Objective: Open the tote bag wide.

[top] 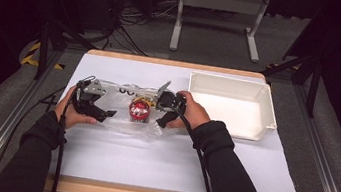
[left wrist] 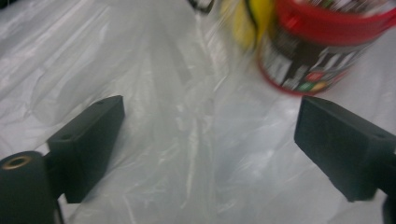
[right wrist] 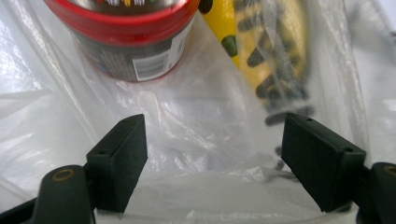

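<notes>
A clear plastic bag (top: pixel 122 100) lies crumpled on the white table cover. Inside it stands a red-lidded can (top: pixel 139 109) with a dark printed label (left wrist: pixel 308 56) (right wrist: pixel 128 37), and beside the can lies a yellow item with black markings (right wrist: pixel 271 51) (left wrist: pixel 243 21). My left gripper (top: pixel 108 114) is at the bag's left side, open, with bag film (left wrist: pixel 201 140) between its jaws. To the can's right my right gripper (top: pixel 160 123) is open too, jaws spread over crumpled film (right wrist: pixel 210 135) just short of the can.
An empty white tray (top: pixel 230 106) sits at the table's back right. The white cover (top: pixel 169 161) stretches toward the front edge. A metal stand (top: pixel 217 17) and cables lie on the floor beyond the table.
</notes>
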### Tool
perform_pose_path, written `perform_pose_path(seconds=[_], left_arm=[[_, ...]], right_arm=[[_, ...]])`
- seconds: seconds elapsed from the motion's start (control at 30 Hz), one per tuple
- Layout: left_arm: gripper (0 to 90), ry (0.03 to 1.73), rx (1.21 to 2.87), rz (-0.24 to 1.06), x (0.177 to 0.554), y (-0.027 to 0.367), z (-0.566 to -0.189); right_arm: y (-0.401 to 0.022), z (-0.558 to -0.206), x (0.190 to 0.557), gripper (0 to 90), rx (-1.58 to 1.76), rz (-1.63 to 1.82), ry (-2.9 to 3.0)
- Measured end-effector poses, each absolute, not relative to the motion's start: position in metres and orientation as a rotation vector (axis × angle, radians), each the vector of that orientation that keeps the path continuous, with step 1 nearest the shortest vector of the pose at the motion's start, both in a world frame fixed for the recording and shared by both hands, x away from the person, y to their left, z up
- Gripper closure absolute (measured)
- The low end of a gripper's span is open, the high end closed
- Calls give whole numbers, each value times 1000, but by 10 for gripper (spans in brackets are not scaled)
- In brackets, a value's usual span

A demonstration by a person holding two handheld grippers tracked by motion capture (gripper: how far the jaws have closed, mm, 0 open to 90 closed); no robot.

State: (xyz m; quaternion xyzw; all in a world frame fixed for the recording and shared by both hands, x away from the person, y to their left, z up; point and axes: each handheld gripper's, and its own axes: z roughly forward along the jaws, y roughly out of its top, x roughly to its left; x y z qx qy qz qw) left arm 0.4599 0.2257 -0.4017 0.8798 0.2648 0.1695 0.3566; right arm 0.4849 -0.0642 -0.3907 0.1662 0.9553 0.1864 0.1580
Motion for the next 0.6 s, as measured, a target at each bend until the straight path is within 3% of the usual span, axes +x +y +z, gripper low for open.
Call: perform_pose_path(seconds=[0.2, 0.6], left_arm=[[73, 644, 2168, 435, 452, 227, -383], [83, 687, 2138, 504, 441, 249, -369]], right_arm=[[-67, -385, 483, 218, 484, 602, 2720], [-74, -371, 477, 232, 488, 704, 2666]])
